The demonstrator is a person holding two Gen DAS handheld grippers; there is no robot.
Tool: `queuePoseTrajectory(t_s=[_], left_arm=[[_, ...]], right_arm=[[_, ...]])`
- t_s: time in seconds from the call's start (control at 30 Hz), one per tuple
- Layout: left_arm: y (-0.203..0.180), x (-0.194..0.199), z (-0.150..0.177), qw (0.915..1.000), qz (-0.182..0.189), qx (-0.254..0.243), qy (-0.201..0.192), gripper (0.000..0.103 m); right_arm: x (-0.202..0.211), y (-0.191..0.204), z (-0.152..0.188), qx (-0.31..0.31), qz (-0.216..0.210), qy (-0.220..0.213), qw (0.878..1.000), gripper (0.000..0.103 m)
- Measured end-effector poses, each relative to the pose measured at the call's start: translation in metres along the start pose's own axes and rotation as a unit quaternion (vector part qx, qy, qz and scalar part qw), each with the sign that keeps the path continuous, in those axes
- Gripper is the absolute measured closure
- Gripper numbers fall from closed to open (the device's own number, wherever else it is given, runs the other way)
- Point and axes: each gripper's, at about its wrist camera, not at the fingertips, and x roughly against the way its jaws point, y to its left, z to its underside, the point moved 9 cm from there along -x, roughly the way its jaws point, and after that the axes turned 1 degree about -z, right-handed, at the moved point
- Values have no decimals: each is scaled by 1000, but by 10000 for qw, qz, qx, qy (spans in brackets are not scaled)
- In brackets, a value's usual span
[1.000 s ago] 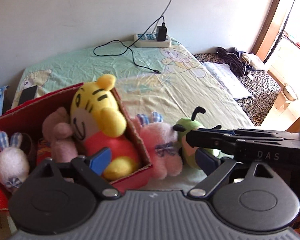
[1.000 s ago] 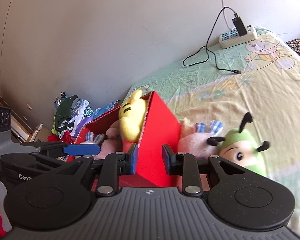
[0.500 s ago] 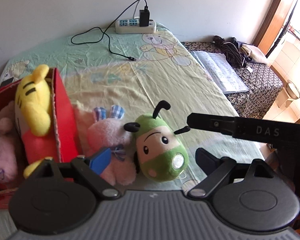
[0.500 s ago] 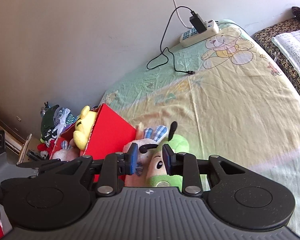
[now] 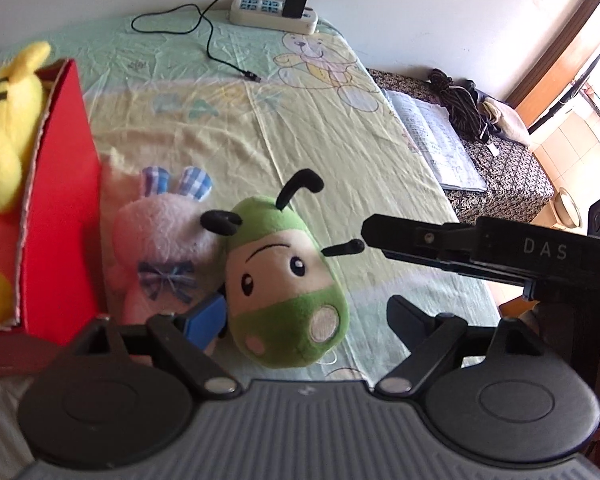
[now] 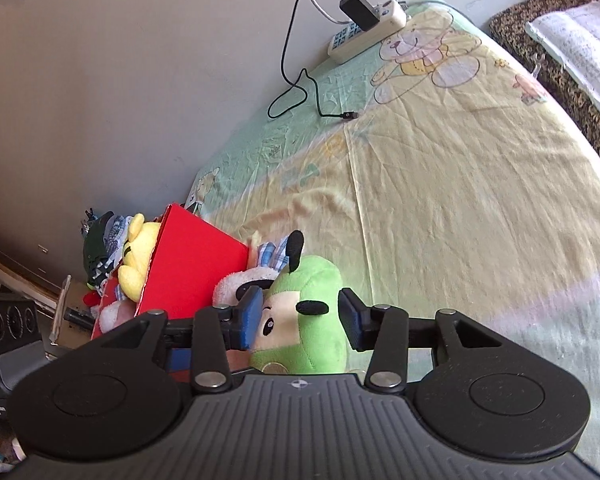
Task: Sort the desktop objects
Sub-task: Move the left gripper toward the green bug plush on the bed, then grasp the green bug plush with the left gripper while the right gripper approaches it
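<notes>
Right tongs spread wide, 1 pad on each side of the green bug plush, not yet clamped on it. Left tongs also released, straddling the same plush, which lies on the bed sheet against the pink rabbit plush beside the red box.

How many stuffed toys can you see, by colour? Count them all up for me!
Green: 1, bug
Pink: 1, bunny
Yellow: 1, tiger in the red box
Total: 3 (others in the box are not clear)
</notes>
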Motion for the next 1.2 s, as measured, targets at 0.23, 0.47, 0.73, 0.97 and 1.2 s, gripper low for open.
queuePoseTrajectory(t_s=[0.23, 0.47, 0.73, 0.97, 1.2], left_arm=[[3, -17, 0, 9996, 68, 238, 127, 14], [1, -31, -2, 9996, -14, 187, 230, 13], [-22, -28, 3, 9977, 563, -43, 369, 11], [-66, -18, 9, 9900, 1036, -893, 349, 14], [-50, 16, -45, 9877, 835, -1291, -271, 14]], right_arm=[[-27, -12, 3, -577, -219, 526, 9967, 56], [-47, -12, 9, -599, -267, 874, 9940, 51], [-32, -16, -8, -248, -137, 549, 9981, 56], [-3, -48, -25, -793, 222, -80, 9966, 56], [34, -57, -7, -757, 467, 109, 9960, 56]])
